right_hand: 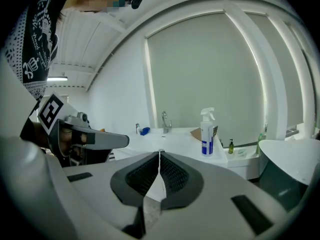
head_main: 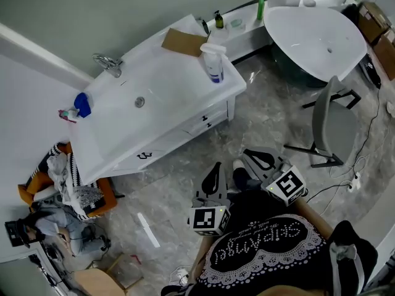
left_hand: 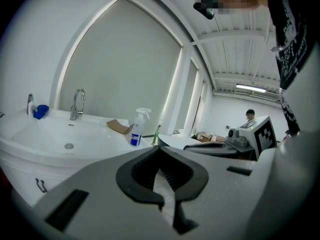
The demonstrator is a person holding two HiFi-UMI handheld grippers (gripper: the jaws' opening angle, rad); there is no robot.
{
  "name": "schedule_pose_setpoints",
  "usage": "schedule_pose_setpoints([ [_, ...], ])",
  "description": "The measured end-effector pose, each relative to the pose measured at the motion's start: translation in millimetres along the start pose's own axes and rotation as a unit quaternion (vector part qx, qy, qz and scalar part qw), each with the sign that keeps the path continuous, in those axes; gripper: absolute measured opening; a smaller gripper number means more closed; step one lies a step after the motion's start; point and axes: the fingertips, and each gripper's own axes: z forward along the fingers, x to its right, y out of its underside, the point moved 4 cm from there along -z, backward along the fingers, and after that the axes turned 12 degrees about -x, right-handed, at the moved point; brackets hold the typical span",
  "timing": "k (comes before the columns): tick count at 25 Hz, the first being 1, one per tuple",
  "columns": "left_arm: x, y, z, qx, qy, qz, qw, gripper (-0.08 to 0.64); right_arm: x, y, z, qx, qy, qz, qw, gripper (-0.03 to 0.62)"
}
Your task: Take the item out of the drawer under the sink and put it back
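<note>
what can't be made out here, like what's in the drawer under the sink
Drawer contents: head view, the closed drawer front hides them.
Spray bottle label: print too small in every view.
Small bottles on the back ledge: head view, too small to identify.

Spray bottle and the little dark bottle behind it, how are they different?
The spray bottle is white with a blue label and a trigger top; the little dark bottle is brownish with a black pump. The spray bottle is the taller one. It stands on the sink counter; the dark bottle stands on the ledge by the bathtub. Both stand upright.
</note>
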Motion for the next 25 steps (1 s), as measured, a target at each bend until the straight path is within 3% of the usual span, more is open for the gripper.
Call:
schedule_pose_setpoints([
  [11, -11.3, -18.1, 8.5, 0.023, -0.048, -0.009, 0.9986, 0.005, 33.4, -17.3, 10.1, 0.028, -0.015, 0.010, 0.999, 0.020],
  [20, -31.1, -31.4, 12.7, 0.041, -0.054, -0.004, 0.9977, 0.005, 37.0, -37.2, 23.9, 0.055, -0.007, -0.014, 0.998, 0.020],
  [25, -49.9, -39.2, 14.6, 0.040, -0.044, -0.012, 0.9982, 0.005, 29.3, -47.3, 39.1, 0.056, -0.027, -0.018, 0.998, 0.020],
])
